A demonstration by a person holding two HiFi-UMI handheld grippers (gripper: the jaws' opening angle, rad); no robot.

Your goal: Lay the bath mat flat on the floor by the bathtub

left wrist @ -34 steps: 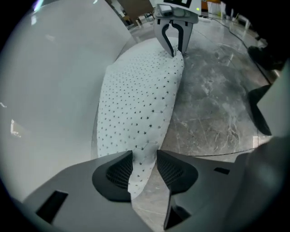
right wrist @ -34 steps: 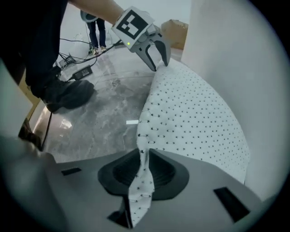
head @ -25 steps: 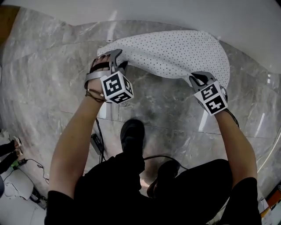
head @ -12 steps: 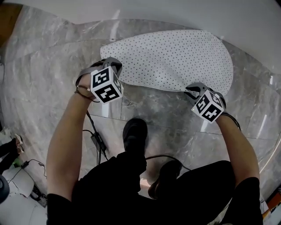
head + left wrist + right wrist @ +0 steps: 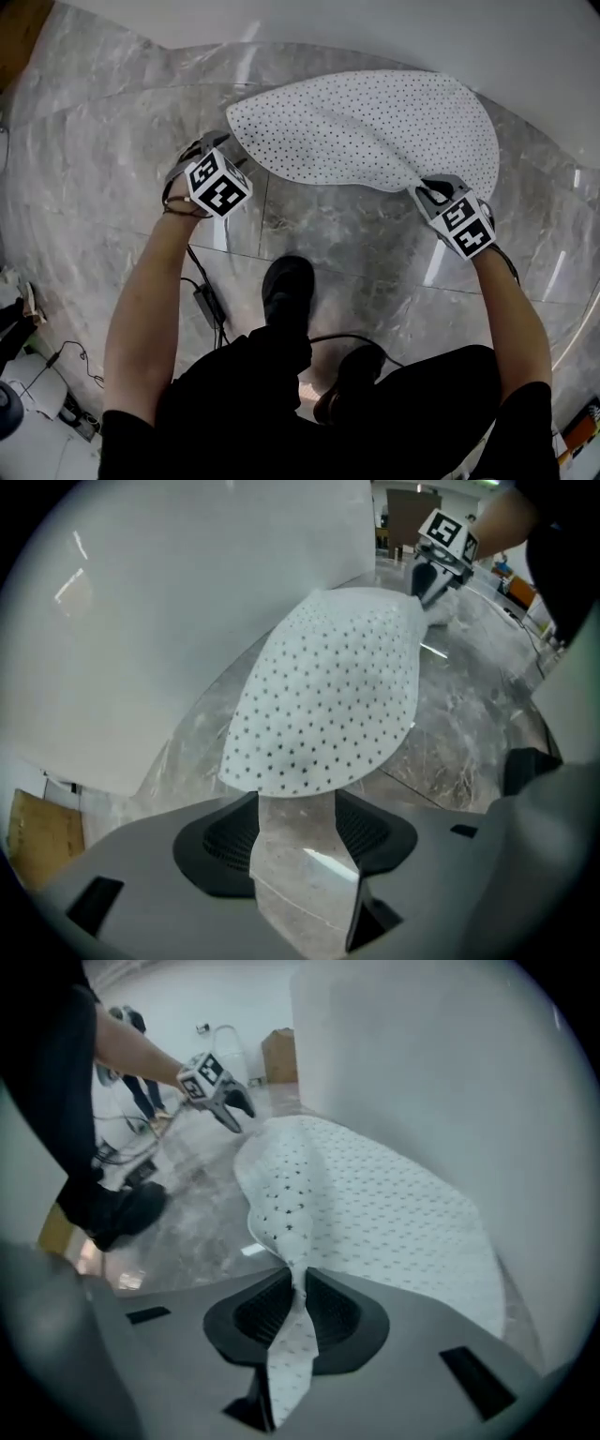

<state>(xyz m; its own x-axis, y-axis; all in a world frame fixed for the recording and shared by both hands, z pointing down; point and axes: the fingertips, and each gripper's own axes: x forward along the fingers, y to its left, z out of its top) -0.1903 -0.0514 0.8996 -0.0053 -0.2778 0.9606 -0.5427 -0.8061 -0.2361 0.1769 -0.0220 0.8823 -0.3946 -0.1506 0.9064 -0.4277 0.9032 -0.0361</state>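
Bath mat (image 5: 366, 127): left end, held earlier, now down by bathtub (image 5: 422, 37); right corner pending.
Left claw (image 5: 296, 841): just opened, released; floor (image 5: 328, 220) between jaws.
Right claw (image 5: 298, 1312): clenched on mat corner.

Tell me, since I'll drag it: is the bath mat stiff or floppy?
Probably floppy: the bath mat gathers into a fold where the right hand-held gripper pinches it. Likely light, since that one pinch lifts its corner.

A bathroom corner is showing: a white tub (image 5: 422, 37) is edging a marble floor (image 5: 103, 159), while cables (image 5: 204, 302) are trailing across it.
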